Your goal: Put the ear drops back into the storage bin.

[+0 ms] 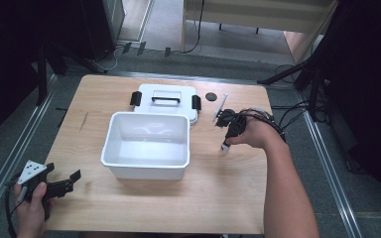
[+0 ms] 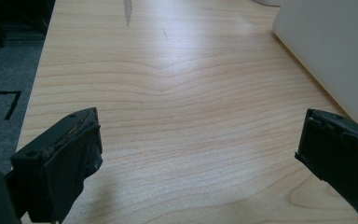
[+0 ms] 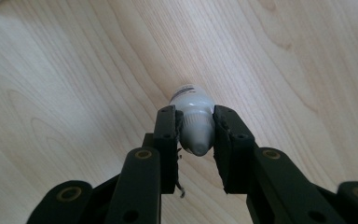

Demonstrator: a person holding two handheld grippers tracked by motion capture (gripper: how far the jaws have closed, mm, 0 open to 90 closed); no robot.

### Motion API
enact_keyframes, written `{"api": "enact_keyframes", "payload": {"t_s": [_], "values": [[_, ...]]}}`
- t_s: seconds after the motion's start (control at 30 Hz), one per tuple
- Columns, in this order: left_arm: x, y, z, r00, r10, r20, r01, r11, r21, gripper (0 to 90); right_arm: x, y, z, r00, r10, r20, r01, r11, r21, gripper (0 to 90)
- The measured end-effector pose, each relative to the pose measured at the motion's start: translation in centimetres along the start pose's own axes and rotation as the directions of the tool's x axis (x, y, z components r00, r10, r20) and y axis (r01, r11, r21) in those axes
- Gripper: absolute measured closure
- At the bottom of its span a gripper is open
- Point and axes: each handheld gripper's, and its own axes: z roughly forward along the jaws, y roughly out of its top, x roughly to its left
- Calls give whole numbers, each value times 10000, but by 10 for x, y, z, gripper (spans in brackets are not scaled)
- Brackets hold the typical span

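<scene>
**Right gripper has the bottle**

Right gripper [image 3: 196,133] clenched on small white bottle [image 3: 194,122], right of centre in high view. Left gripper [image 2: 198,158] released, idle lower left. Next, probably: lift, carry into white bin [image 1: 110,134].

The tabletop [image 1: 218,198] is pale wood with rounded corners. A white bin [image 1: 146,145] sits near its middle, open side up. Behind it, touching, a white lid [image 1: 166,99] with black handle and latches lies flat toward the far edge. A small dark disc [image 1: 210,96] lies just right of the lid. A small white bottle [image 3: 193,122] stands right of the bin.
</scene>
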Motion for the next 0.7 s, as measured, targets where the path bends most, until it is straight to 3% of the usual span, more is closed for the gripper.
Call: {"api": "enact_keyframes", "payload": {"t_s": [0.3,0.7], "values": [[0,0,0,10000,12,-3,-12,10000,-9,3,12,14,-33,9982,-548,236,560,9971,-509,724],[-1,0,0,10000,74,-17,-74,10000,11,3,25,31,-74,9943,-969,445,999,9925,-711,723]]}}
